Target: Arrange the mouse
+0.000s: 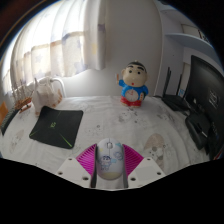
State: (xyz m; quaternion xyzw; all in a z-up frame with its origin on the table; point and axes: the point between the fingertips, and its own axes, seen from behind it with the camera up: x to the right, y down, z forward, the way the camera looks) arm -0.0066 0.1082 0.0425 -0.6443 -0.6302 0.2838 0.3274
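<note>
A pale, rounded mouse point(110, 158) sits right between the 2 fingers of the gripper point(110, 165), and the magenta pads point(88, 160) press against its sides, so the gripper is closed around it and holding it, just above or on the white surface point(100, 125). Ahead and to the left of the fingers a dark mouse mat point(55, 126) lies flat on the surface. Further ahead, slightly to the right, a cartoon boy figure point(133, 85) in a red top stands upright. Far right, a dark monitor point(205, 95) stands at the edge. Beyond the mat, white curtains point(55, 55) hang along the back.
</note>
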